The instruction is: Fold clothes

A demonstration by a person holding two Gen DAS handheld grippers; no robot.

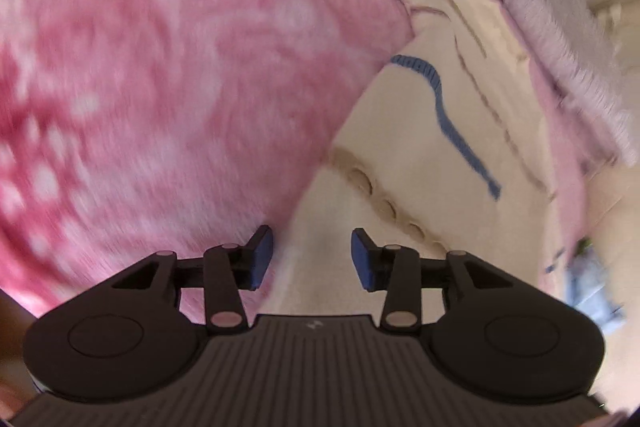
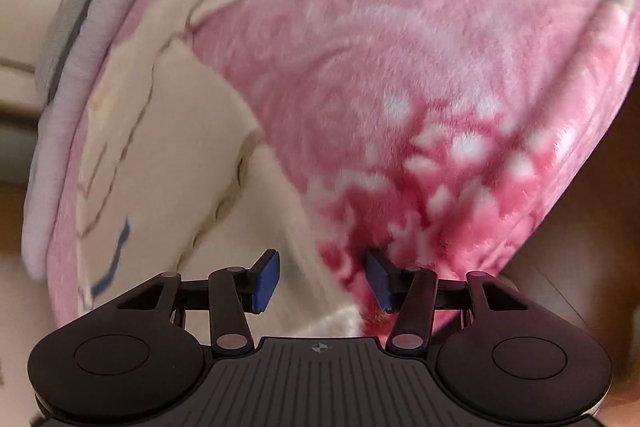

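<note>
Pink fleece garment (image 1: 168, 75) lies folded on the cream blanket (image 1: 400, 155) | we judge left gripper (image 1: 312, 259) and right gripper (image 2: 322, 279) empty, jaws parted, releasing the fold.

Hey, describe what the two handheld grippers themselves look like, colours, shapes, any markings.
Both match. The left gripper and right gripper each have a matte black body with a ribbed centre panel, two round black discs at the sides, and black linkage arms with pale rivets. The fingertips carry blue pads. A small pale emblem marks each ribbed panel. No cables or sleeves show.
</note>
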